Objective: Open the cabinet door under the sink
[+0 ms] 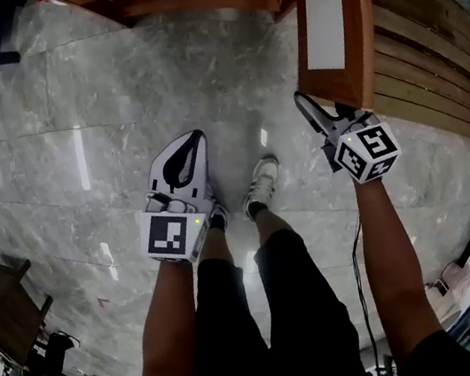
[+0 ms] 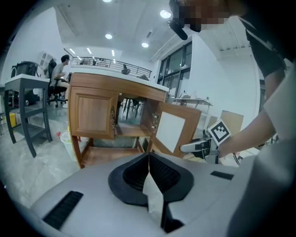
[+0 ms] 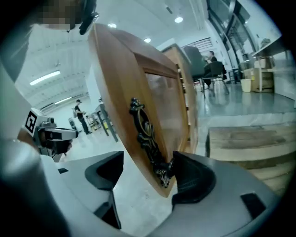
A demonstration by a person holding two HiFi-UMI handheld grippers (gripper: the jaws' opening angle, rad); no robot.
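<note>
Wooden door point(image 3: 118, 88) stands open. My right gripper point(image 3: 148, 163) gapes around its handle point(image 3: 145, 134), gripping nothing. I'd back straight off. My left gripper point(image 2: 149, 161) is closed, empty.

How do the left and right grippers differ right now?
The left gripper has its jaws together with nothing between them, while the right gripper has its jaws wide apart. The left gripper hangs over the floor, away from the cabinet. The right gripper straddles the edge of the open cabinet door at its ornate handle. Neither gripper is clamped on anything.
</note>
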